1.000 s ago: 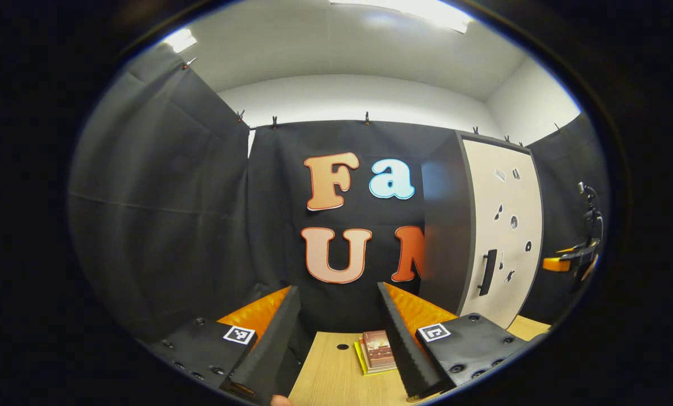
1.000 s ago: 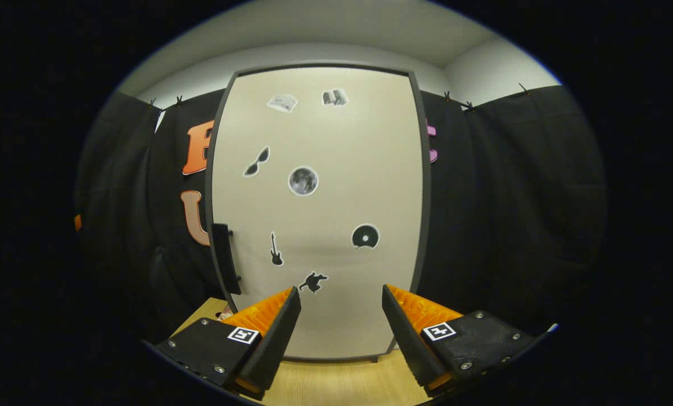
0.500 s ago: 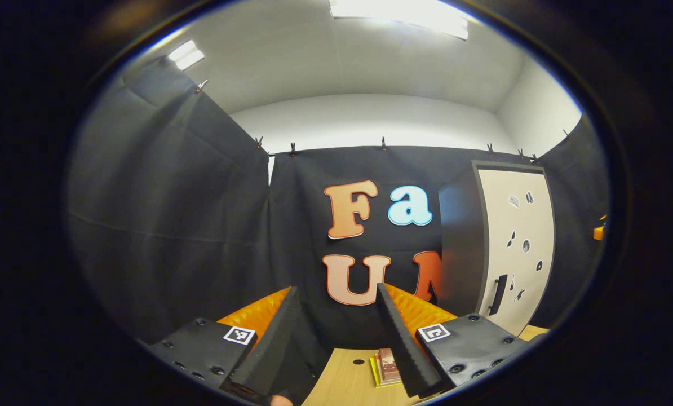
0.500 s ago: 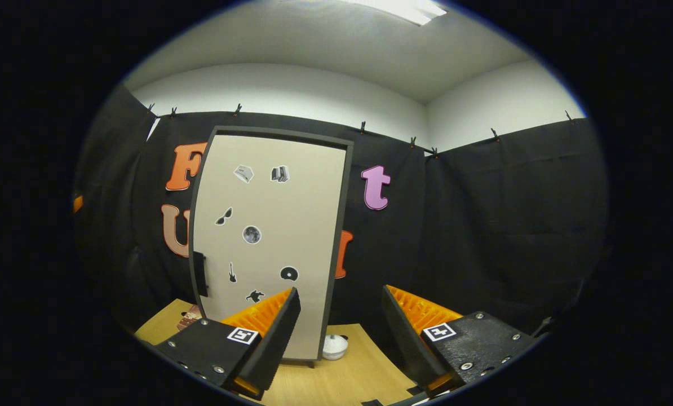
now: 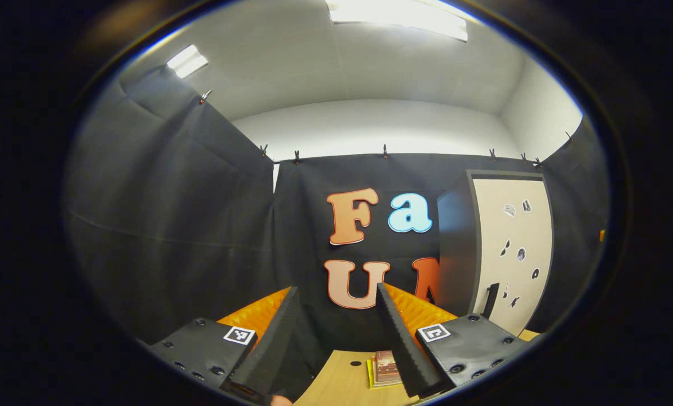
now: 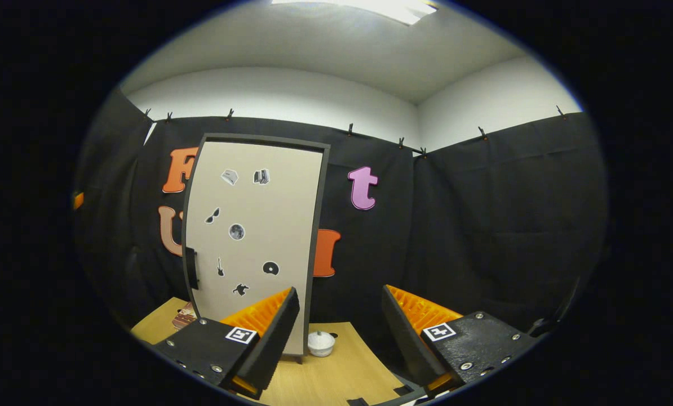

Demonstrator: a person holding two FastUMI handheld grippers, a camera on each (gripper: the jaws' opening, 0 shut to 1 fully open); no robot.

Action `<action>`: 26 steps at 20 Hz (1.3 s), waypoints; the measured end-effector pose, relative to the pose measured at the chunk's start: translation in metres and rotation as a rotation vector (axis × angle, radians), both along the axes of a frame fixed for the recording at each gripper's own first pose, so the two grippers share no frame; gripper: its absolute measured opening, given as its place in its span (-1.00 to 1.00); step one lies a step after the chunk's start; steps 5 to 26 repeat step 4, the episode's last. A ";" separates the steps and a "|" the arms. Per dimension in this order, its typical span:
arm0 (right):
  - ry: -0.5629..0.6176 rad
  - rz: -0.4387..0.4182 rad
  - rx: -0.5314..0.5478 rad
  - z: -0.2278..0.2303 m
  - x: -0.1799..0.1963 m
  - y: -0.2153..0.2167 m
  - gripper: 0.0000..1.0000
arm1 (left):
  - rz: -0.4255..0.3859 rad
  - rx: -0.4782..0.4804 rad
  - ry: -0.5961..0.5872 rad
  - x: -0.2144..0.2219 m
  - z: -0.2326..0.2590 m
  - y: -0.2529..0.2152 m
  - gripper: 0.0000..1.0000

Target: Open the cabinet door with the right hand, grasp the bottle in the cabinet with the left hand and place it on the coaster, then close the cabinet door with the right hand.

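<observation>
The cabinet point(image 6: 252, 237) stands on the wooden table point(image 6: 336, 378) with its beige door shut; stickers dot the door and a black handle point(image 6: 191, 269) sits on its left edge. In the left gripper view the cabinet point(image 5: 511, 248) is far off at the right, its handle point(image 5: 490, 299) low on the door. My right gripper point(image 6: 340, 289) is open and empty, well back from the door and a little to its right. My left gripper point(image 5: 336, 287) is open and empty too, facing the back cloth left of the cabinet. The shut door hides the cabinet's inside.
A small stack of books point(image 5: 384, 367) lies on the table left of the cabinet, also seen as books point(image 6: 185, 316) in the right gripper view. A small white round object point(image 6: 320, 343) sits at the cabinet's right foot. Black cloth walls close in the booth.
Both grippers have drawn back from the cabinet, which now looks smaller. In the right gripper view the door has slid to the left, and the white object has come into sight.
</observation>
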State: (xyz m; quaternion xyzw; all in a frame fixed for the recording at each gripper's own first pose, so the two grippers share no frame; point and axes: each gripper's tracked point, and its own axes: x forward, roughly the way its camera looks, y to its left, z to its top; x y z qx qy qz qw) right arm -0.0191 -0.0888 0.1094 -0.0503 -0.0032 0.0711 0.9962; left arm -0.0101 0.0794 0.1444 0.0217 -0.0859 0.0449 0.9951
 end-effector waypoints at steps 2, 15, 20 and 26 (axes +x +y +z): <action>-0.003 0.013 -0.001 0.001 -0.002 -0.005 0.84 | 0.002 -0.005 0.004 -0.006 -0.003 -0.009 0.78; -0.004 0.029 0.005 0.001 -0.001 -0.009 0.84 | 0.012 -0.007 0.004 -0.014 -0.001 -0.014 0.79; -0.004 0.029 0.005 0.001 -0.001 -0.009 0.84 | 0.012 -0.007 0.004 -0.014 -0.001 -0.014 0.79; -0.004 0.029 0.005 0.001 -0.001 -0.009 0.84 | 0.012 -0.007 0.004 -0.014 -0.001 -0.014 0.79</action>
